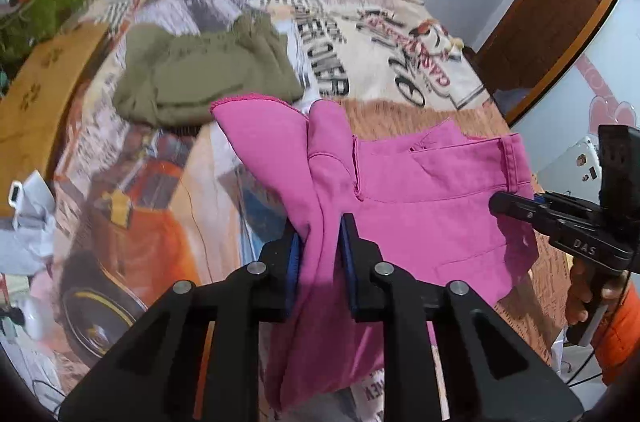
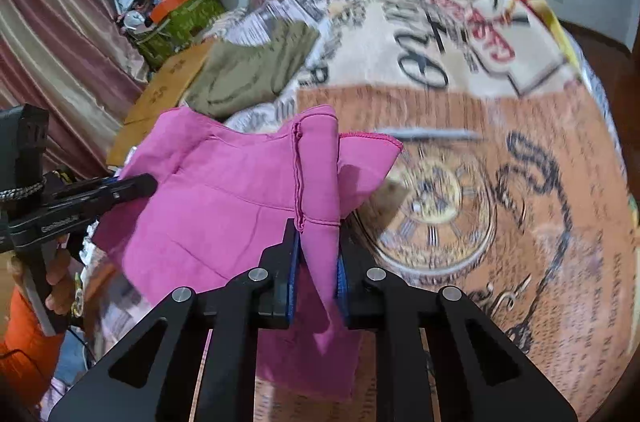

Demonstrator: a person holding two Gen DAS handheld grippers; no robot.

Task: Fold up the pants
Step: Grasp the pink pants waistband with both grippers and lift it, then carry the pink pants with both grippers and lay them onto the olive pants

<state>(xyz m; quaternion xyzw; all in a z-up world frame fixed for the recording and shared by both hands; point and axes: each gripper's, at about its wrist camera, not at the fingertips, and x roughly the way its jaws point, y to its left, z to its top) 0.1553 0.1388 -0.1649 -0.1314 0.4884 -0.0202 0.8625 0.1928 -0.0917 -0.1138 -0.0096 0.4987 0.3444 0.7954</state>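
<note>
Through the left wrist view, my left tongs (image 1: 318,254) are clamped on a bunched fold of the pink pants (image 1: 420,182), held above the printed bedspread (image 1: 380,54), nearer me than the olive garment (image 1: 200,78). Through the right wrist view, my right tongs (image 2: 318,262) pinch another pink fold, also nearer than that olive garment.

Bright pink cotton pants (image 1: 400,190) run out past the bottom edge, hem unseen; the olive-green folded garment (image 2: 256,74) and the bed's far corner smear into blur.
</note>
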